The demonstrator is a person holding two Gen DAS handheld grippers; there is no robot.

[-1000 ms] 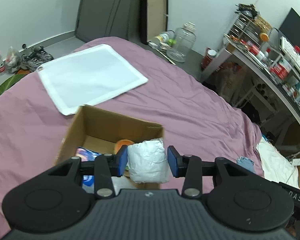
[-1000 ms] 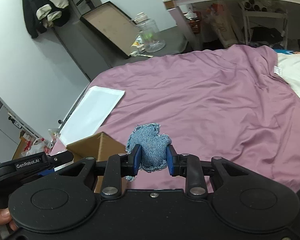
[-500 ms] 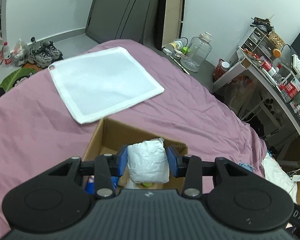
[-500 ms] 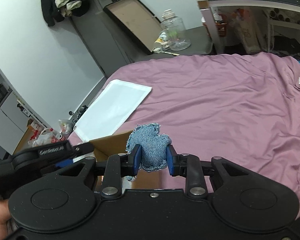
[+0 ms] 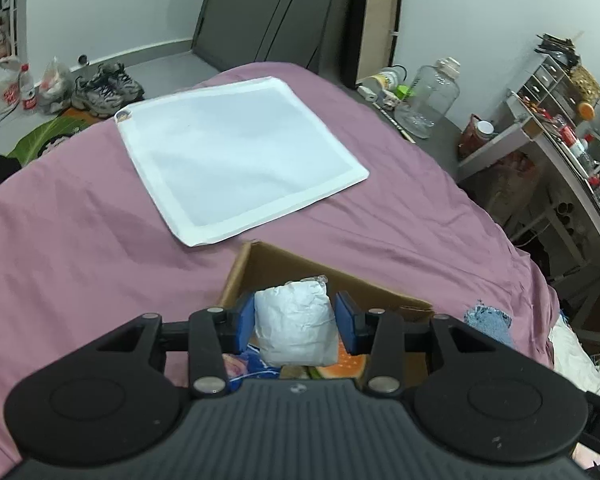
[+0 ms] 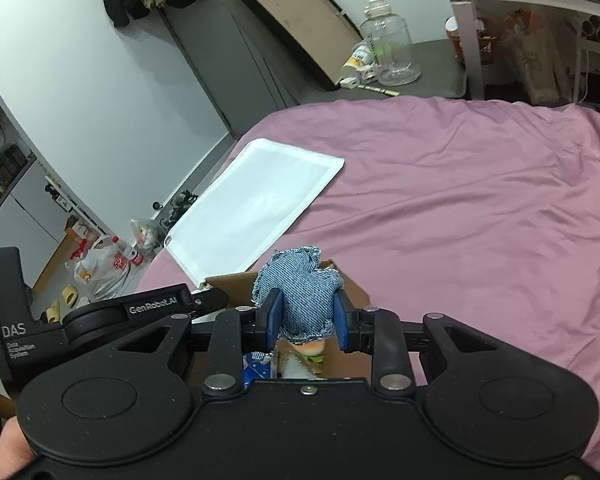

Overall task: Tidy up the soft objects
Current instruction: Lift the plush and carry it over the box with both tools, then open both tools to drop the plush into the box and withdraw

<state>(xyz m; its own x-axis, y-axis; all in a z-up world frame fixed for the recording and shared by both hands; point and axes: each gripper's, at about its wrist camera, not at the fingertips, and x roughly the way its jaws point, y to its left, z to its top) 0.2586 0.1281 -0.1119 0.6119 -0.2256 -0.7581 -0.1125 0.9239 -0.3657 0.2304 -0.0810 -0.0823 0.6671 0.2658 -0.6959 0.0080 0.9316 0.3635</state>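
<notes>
2 soft bundles above cardboard box [image 5: 332,276]

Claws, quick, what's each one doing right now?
Left claw: shut on the white bundle.
Right claw: shut on the denim bundle.

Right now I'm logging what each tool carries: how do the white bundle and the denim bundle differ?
The white bundle is plain white and crinkled like a wrapper; the denim bundle is blue woven cloth with frayed edges. The white one is blocky, the denim one lumpy and lobed. The left tool holds the white one, the right tool the denim one. Both are soft, squeezed between blue pads above the cardboard box.
</notes>
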